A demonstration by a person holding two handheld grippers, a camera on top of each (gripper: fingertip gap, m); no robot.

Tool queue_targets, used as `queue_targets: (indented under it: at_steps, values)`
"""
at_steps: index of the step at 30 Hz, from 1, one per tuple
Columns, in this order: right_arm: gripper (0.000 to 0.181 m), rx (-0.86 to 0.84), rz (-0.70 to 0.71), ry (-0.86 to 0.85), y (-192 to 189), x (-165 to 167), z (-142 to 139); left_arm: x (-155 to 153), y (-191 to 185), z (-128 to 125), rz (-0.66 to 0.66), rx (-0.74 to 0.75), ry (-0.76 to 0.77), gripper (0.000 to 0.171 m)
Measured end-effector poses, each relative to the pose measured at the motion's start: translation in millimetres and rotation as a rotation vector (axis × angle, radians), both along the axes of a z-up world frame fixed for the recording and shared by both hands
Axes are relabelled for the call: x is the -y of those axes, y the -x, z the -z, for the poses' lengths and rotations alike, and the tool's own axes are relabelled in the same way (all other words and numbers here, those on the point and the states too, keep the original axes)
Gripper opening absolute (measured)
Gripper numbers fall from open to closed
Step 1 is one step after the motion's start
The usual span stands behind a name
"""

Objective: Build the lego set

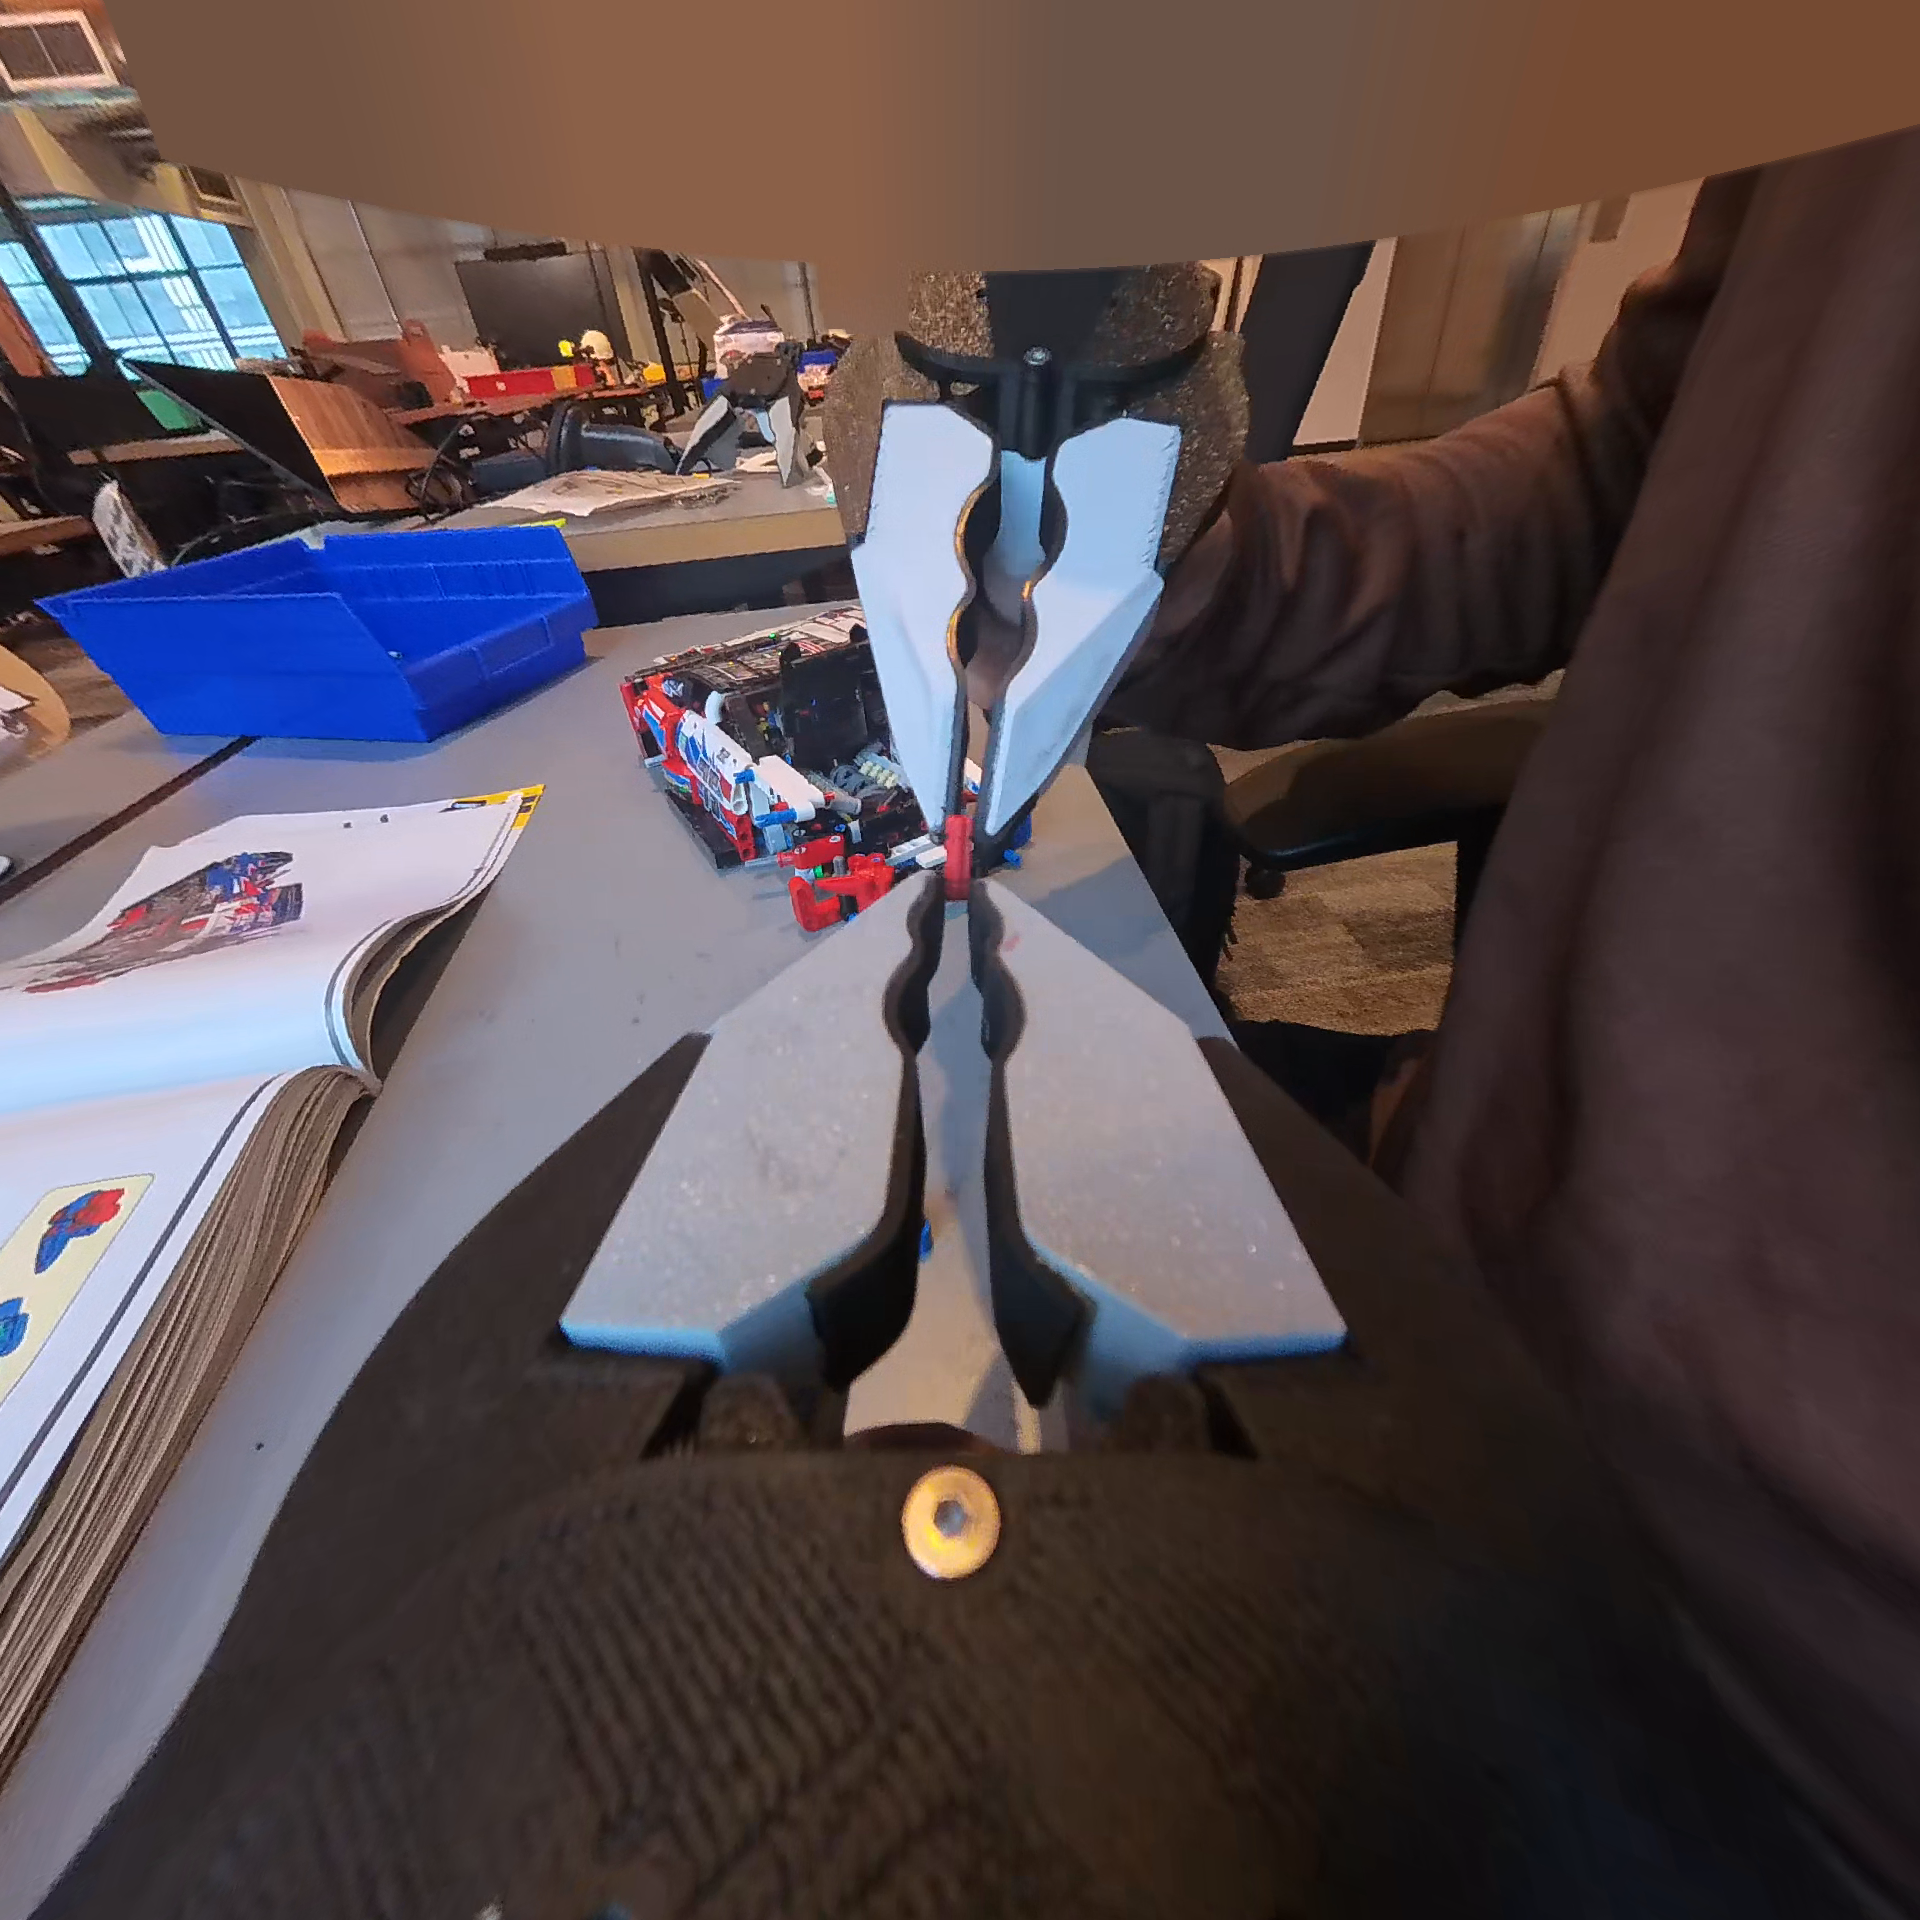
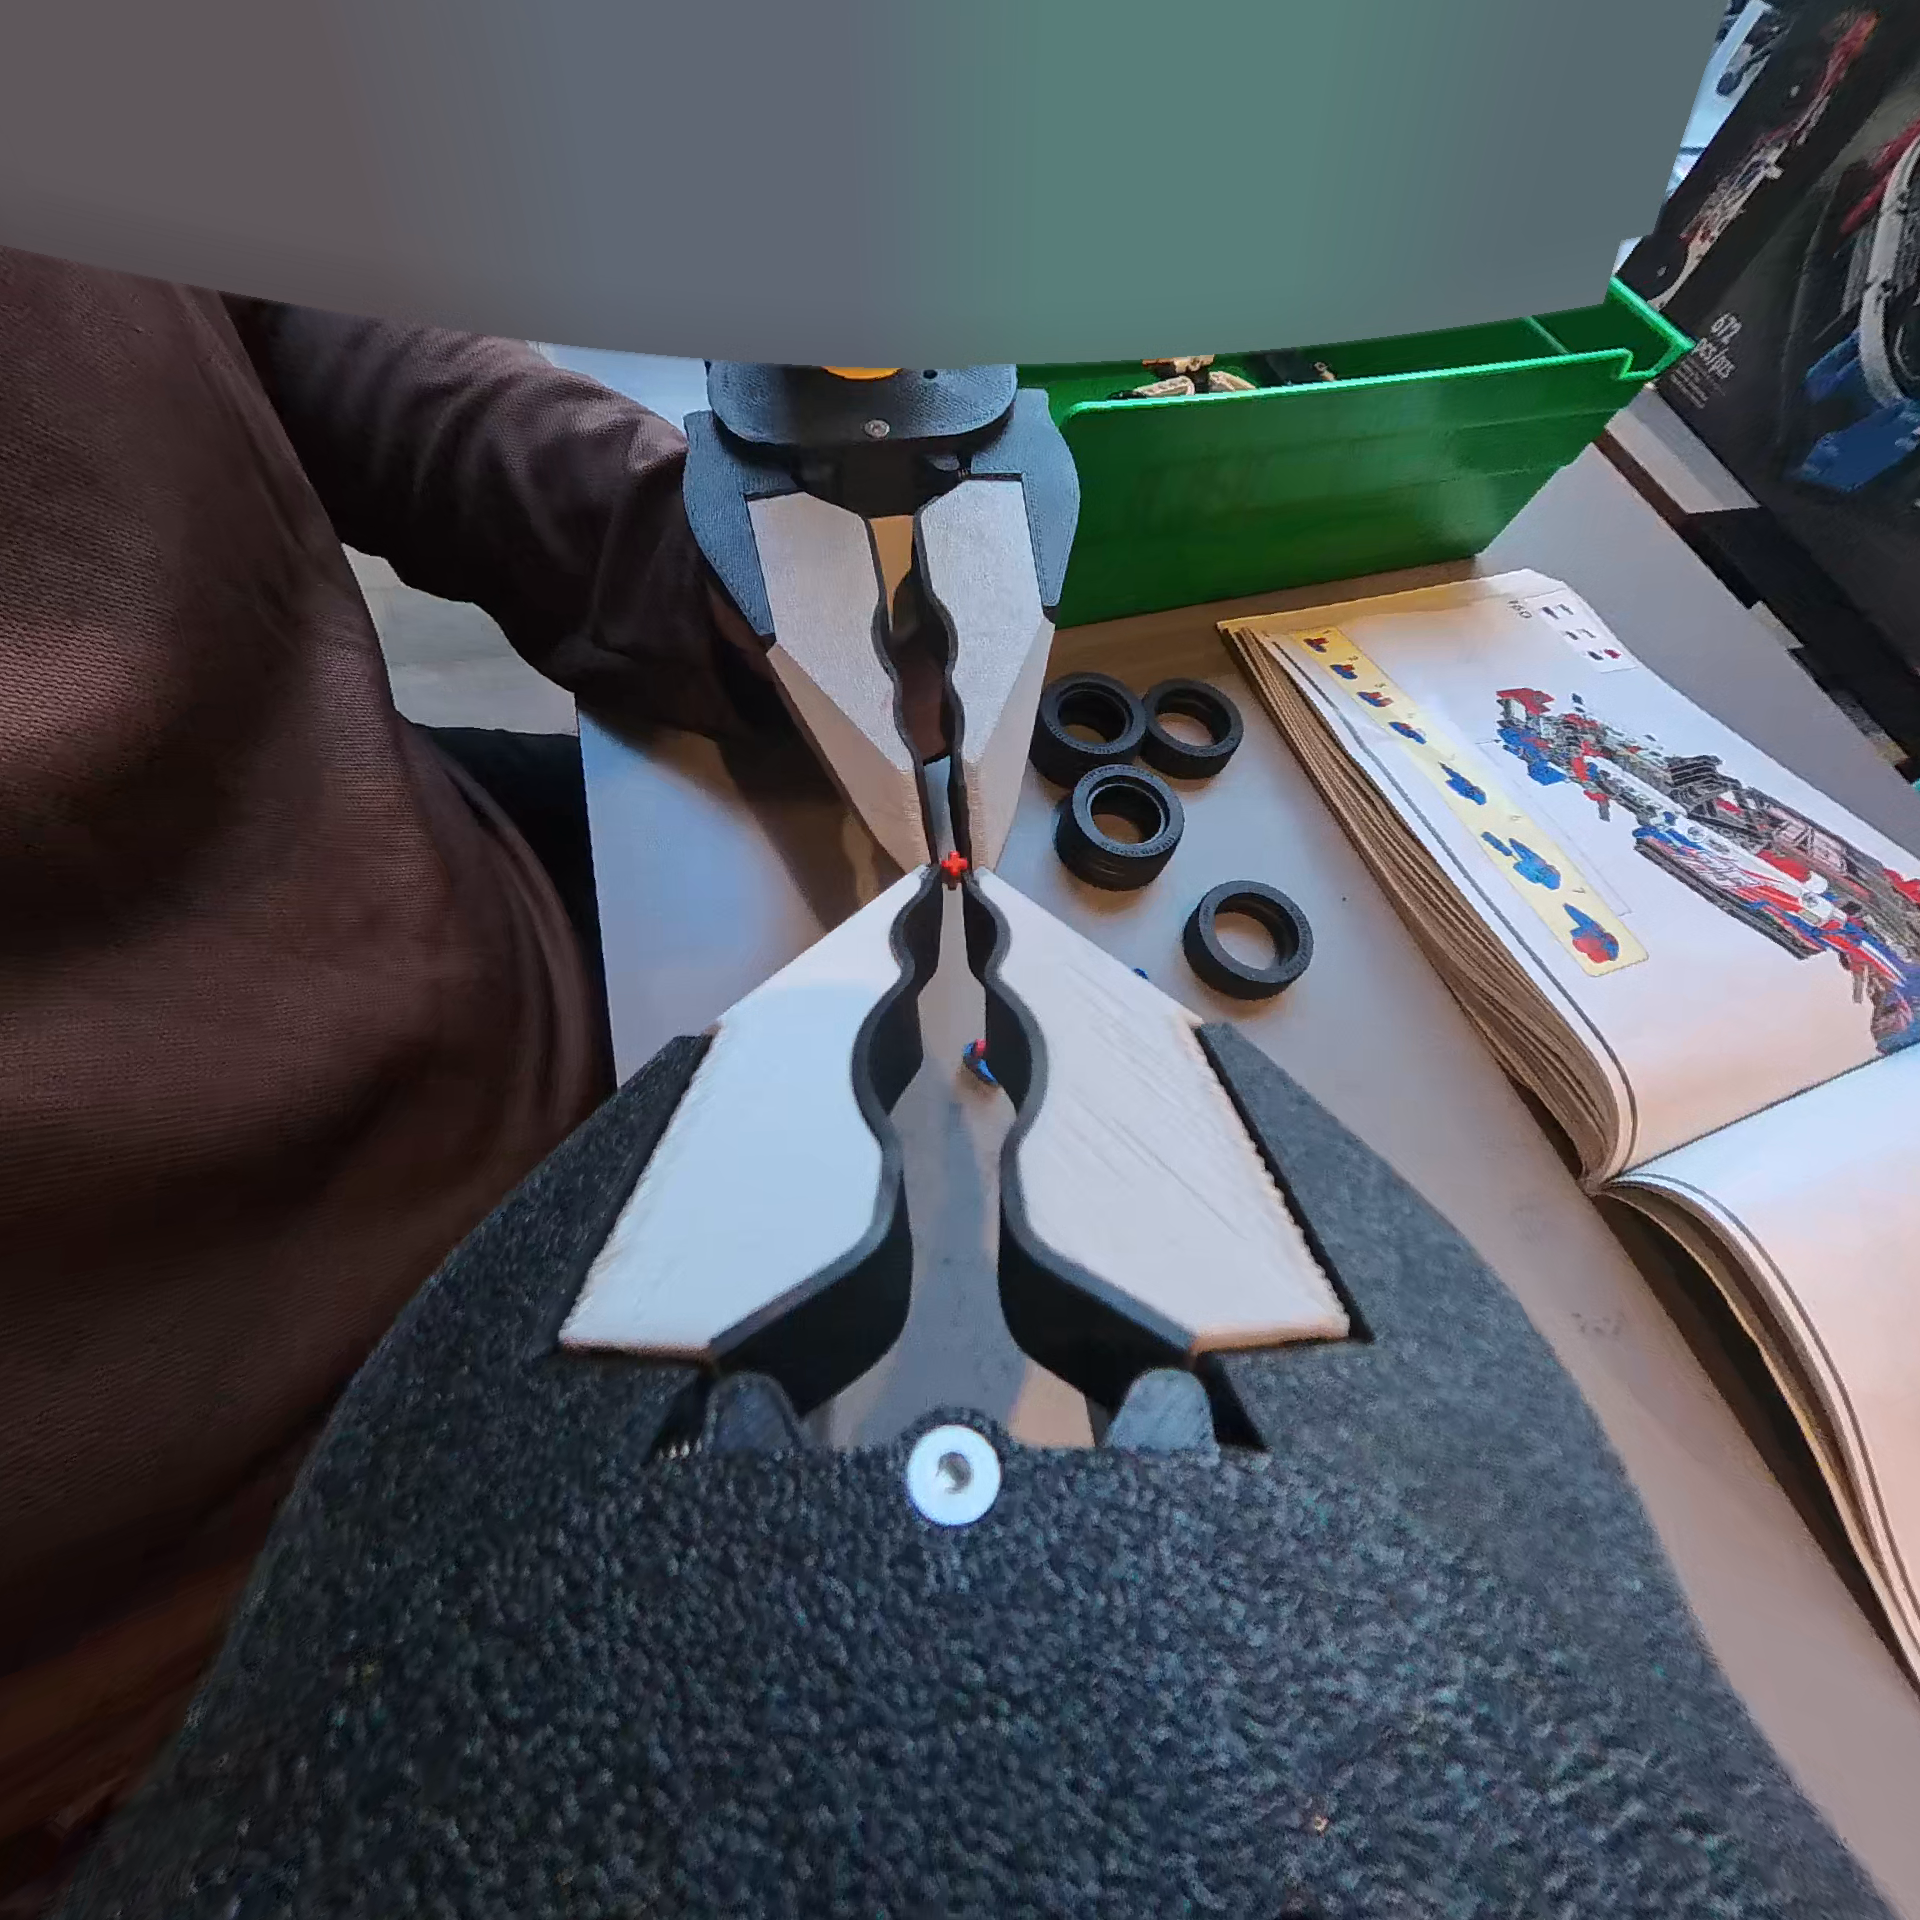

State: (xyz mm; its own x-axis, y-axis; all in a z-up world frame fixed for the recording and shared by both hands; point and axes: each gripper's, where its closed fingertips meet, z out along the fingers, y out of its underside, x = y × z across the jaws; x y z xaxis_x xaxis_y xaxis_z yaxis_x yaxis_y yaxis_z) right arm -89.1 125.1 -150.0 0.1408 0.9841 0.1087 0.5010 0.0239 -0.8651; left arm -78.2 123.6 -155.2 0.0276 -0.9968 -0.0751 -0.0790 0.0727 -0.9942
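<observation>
Instruction book (image 2: 1621,831) left open beside the half-built model (image 1: 769,748), presumably for reference; four loose tyres (image 2: 1122,831) parked nearby. Left gripper (image 1: 954,896) and right gripper (image 2: 948,883) meeting tip to tip above table edge, both closed to a sliver on one small red piece (image 1: 957,854), likely for a handover or re-grip.

Desk (image 2: 1382,1091): clearance and obstructions
Bare strip beside open manual (image 2: 1621,831); four loose tyres (image 2: 1120,826) (three clustered) and green bin (image 2: 1299,499) crowd the far end.

Grey table (image 1: 582,935), open instruction book (image 2: 1558,831), four black tyres (image 2: 1118,826), blue bin (image 1: 332,634), green bin (image 2: 1299,488), part-built model (image 1: 758,748)
</observation>
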Motion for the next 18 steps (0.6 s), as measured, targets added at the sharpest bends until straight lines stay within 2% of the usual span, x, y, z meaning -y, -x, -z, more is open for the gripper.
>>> queue_targets:
  at_steps: [13,18]
  values:
    - [0.004,0.051,-0.011,-0.007,0,0,5,0,-2,6,-0.012,-0.045,-0.010,0.001]
    - [0.004,0.099,0.002,0.002,-3,-3,13,-3,-1,14,-0.011,-0.082,0.075,0.003]
